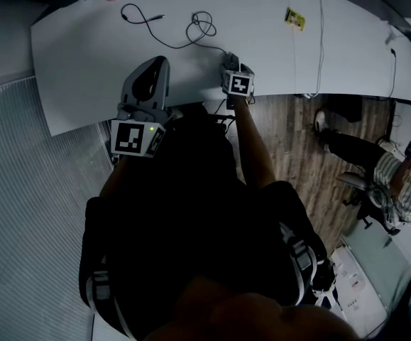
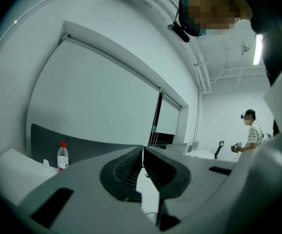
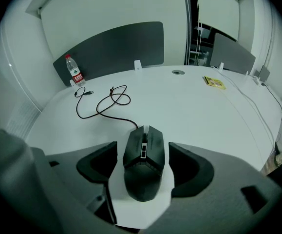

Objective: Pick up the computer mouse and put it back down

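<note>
- Only the right gripper view gives a clear look at the mouse (image 3: 143, 155). It lies on the white table (image 3: 194, 106) between the spread jaws of the right gripper (image 3: 144, 165), and bare table shows on both sides, so neither pad touches it.
- From the head view the right gripper (image 1: 231, 62) covers most of the mouse; little more shows than the gripper sitting at the table's near edge with the cable (image 1: 191, 30) leading away from it.
- The left gripper view shows the left gripper (image 2: 143, 172) with its ribbed dark pads pressed together at the tips and nothing between them. It looks level across the room, past a water bottle (image 2: 62, 156), to a person in a striped shirt (image 2: 252, 130) far off.
- The head view places the left gripper (image 1: 148, 84) beside the right one, above the table (image 1: 84, 55), and shows a wooden floor (image 1: 297, 133) to the right.
- The mouse is matt black and angular, with faceted panels, a narrow front and a rounded rear towards the camera; a pale strip sits at the wheel.
- Its thin black cable (image 3: 106, 104) runs from the front, loops, and ends loose near the bottle (image 3: 74, 70), which is clear plastic with a red cap and label.
- The table is smooth with a curved edge, backed by a grey divider panel (image 3: 111, 48); a small yellow packet (image 3: 214, 82) lies well apart to the right.
</note>
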The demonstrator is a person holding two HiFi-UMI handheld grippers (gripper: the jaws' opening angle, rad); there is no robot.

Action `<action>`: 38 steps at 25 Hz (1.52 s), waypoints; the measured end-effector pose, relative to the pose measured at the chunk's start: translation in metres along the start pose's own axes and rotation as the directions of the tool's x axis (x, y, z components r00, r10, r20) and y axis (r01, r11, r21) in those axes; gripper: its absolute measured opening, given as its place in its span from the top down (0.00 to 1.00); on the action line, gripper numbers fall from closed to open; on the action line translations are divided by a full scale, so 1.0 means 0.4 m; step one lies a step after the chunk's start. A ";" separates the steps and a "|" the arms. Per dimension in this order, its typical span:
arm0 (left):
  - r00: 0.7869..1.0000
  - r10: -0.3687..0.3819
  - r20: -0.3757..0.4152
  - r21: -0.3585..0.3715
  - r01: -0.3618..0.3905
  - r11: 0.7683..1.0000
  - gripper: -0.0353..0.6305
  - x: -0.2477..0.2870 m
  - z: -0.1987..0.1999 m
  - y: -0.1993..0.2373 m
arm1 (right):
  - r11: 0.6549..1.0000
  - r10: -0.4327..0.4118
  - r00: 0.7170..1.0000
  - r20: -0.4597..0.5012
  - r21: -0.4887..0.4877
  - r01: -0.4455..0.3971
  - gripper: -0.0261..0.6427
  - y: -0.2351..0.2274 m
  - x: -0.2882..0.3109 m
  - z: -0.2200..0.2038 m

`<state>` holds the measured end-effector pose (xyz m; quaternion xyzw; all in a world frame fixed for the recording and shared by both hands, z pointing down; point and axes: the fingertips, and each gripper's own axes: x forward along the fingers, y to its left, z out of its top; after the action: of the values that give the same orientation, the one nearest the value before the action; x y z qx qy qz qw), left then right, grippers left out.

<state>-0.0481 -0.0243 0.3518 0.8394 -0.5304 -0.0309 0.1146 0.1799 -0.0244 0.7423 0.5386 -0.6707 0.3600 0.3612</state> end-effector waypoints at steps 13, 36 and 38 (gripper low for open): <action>1.000 -0.027 0.016 -0.002 0.027 1.000 0.93 -0.004 0.016 -0.016 | 1.000 -0.008 0.994 0.112 0.021 0.006 0.55 0.003 -0.087 0.067; 0.999 -0.046 0.024 0.004 0.046 0.999 0.93 -0.021 0.008 -0.005 | 0.989 -0.022 0.874 0.485 0.139 -0.052 0.96 0.070 -0.419 0.269; 0.999 -0.044 0.025 0.004 0.044 0.999 0.93 -0.018 0.009 -0.003 | 0.989 -0.021 0.853 0.521 0.137 -0.059 0.96 0.078 -0.458 0.286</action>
<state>-0.0508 -0.0178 0.3476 0.8507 -0.5131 -0.0433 0.1059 0.1675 -0.0343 0.5248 0.6345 -0.7201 0.2531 0.1216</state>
